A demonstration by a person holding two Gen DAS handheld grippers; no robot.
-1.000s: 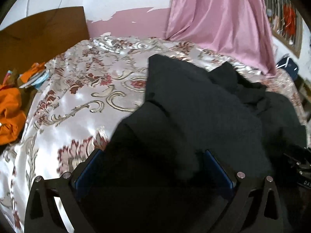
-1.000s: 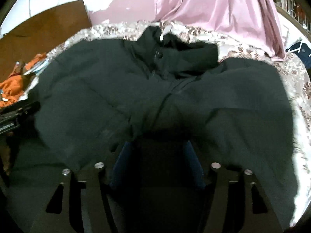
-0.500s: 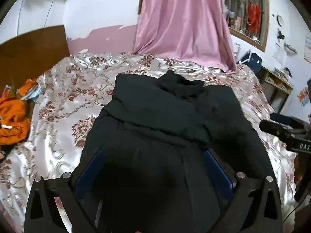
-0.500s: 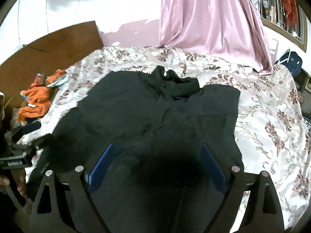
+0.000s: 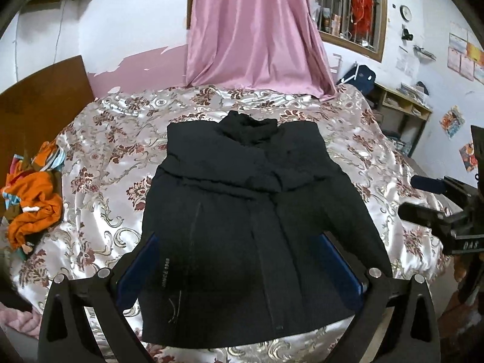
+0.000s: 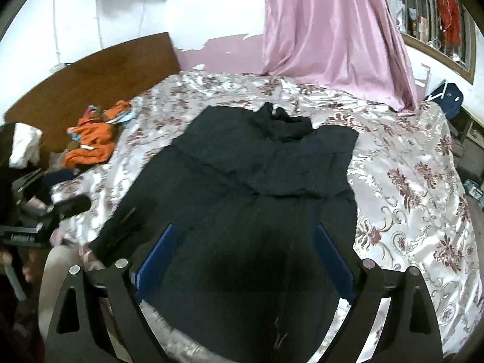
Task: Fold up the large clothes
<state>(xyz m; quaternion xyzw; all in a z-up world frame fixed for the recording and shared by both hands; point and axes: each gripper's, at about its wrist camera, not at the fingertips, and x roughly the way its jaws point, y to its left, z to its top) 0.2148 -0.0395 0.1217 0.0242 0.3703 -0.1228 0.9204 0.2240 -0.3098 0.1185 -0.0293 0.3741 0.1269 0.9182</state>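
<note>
- Black jacket lies flat on the bed, front up, collar toward the far end near the pink curtain and hem toward the near edge.
- Both sleeves are folded in across the chest, so the upper part forms a tidy rectangle, while the lower body spreads wider toward the hem.
- Small pale lettering runs up the lower part of the jacket near the hem, seen in the left wrist view.
- Left gripper hovers above the hem end of the jacket with its blue-padded fingers spread wide; nothing is clamped between them and the cloth lies on the bed below.
- Right gripper likewise hangs over the lower half of the jacket, its jaws parted wide and empty, the pads clear of the fabric.
- In the left wrist view the right gripper appears at the right edge, off the side of the bed; in the right wrist view the left one shows at the left edge, blurred.
- Flowered satin bedspread covers the bed, with bare cover all round the jacket.
- Orange clothes lie bunched at the left side of the bed, by the brown headboard, well apart from the jacket.
- A barred window sits in the wall at upper right.
</note>
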